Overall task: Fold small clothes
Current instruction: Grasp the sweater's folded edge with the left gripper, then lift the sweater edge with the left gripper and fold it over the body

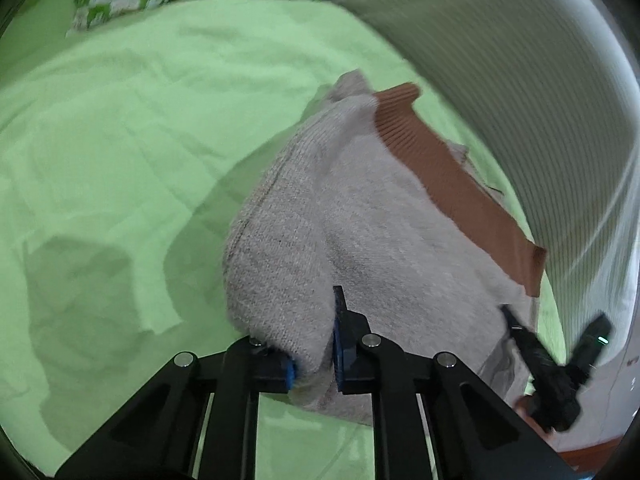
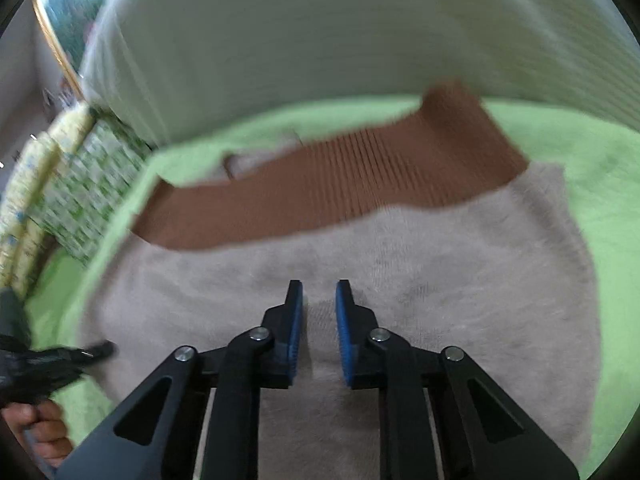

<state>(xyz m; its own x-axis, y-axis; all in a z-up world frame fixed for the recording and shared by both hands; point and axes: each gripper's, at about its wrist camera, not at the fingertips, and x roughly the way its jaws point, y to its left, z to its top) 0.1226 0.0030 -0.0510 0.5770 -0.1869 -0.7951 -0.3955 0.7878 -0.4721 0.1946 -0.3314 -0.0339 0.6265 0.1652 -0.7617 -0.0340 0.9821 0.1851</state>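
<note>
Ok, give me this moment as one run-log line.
step: grasp for fold | left gripper: shut on sweater edge | right gripper: shut on sweater fabric | surface: green sheet | fold: not done

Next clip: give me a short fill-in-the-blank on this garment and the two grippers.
1. The grey knit garment has a ribbed band coloured ____.
2. It lies on a bedsheet coloured ____.
3. The left gripper has its jaws shut on a fold of the ____.
4. The right gripper has grey ____ between its blue pads.

Missing words: brown; green; garment; fabric
</note>
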